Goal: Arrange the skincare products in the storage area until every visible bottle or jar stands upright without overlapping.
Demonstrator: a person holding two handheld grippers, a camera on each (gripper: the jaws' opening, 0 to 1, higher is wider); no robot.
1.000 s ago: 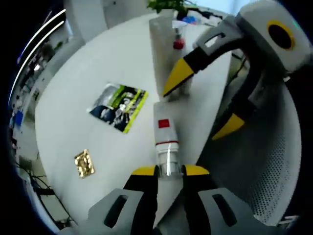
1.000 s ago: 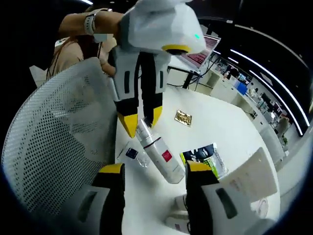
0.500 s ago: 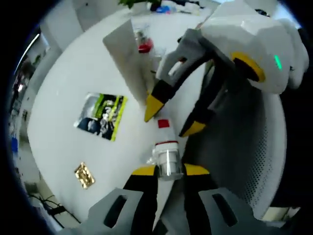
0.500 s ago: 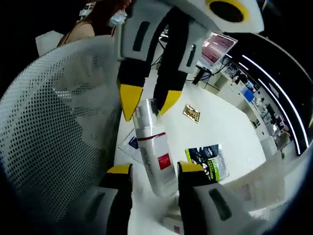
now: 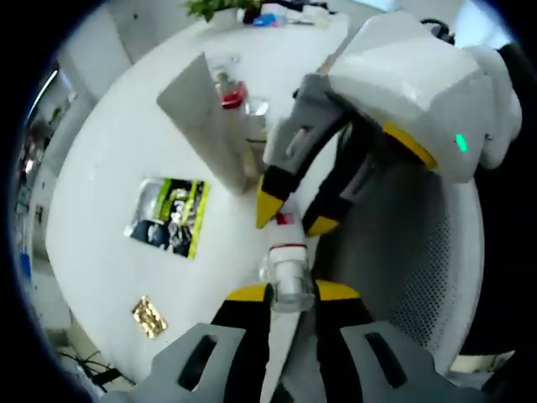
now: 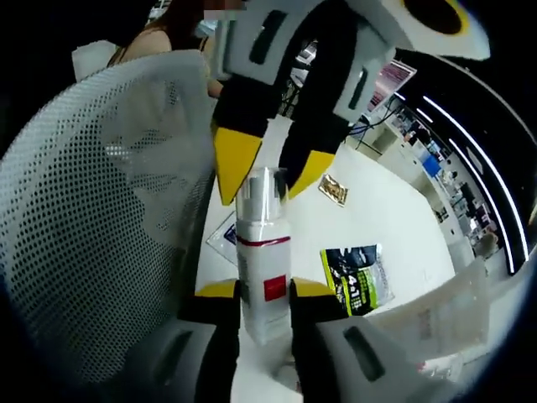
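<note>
A white bottle (image 5: 284,243) with a red square label and a clear cap is held in the air over the table's edge. My left gripper (image 5: 292,293) is shut on its cap end. My right gripper (image 5: 294,217) comes in from the upper right, its yellow-tipped jaws pressed against the bottle's body. In the right gripper view the bottle (image 6: 263,290) stands straight up between my right gripper (image 6: 265,290), and my left gripper (image 6: 270,168) comes down from above onto the cap.
On the white table (image 5: 109,168) stand an open grey storage box (image 5: 205,117) with small bottles (image 5: 232,94) behind it, a green-black sachet (image 5: 168,217) and a gold sachet (image 5: 149,316). A white mesh chair (image 6: 101,210) is close by. A small blue sachet (image 6: 225,238) lies at the table edge.
The right gripper's jaws have drawn together around the bottle's body. The bottle has gone from slanted to straight in the right gripper view. The left gripper has kept its hold on the cap.
</note>
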